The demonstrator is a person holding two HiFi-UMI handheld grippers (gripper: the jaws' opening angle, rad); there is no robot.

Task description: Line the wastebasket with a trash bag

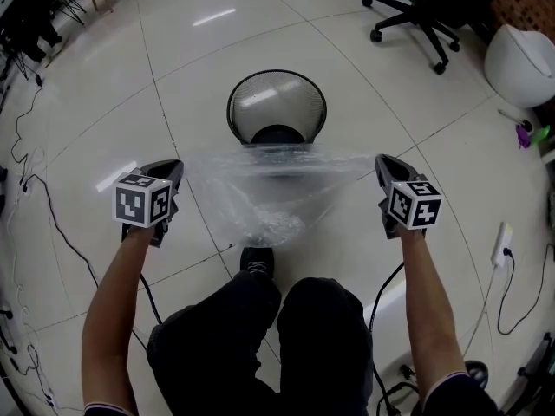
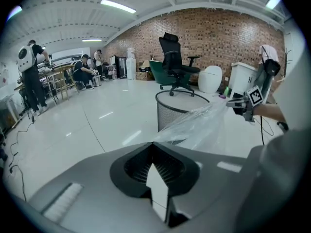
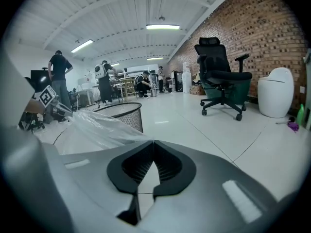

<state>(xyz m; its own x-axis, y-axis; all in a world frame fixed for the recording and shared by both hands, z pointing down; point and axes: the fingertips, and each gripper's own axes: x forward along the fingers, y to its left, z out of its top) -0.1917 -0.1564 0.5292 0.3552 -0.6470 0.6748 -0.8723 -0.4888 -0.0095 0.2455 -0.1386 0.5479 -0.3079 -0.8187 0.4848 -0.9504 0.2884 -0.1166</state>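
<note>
Bright and even all round, lit from ceiling strip lights overhead. Pale glare streaks on the glossy floor, a faint sheen on the trash bag, only soft short shadows. Heavy fisheye bending and dark rounded corners in both gripper views, near foreground slightly soft.

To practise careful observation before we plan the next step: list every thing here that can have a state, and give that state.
left gripper, shut on the trash bag
right gripper, shut on the trash bag
trash bag, stretched between them, not in the wastebasket
wastebasket, upright, unlined
office chair, upright, unoccupied
</note>
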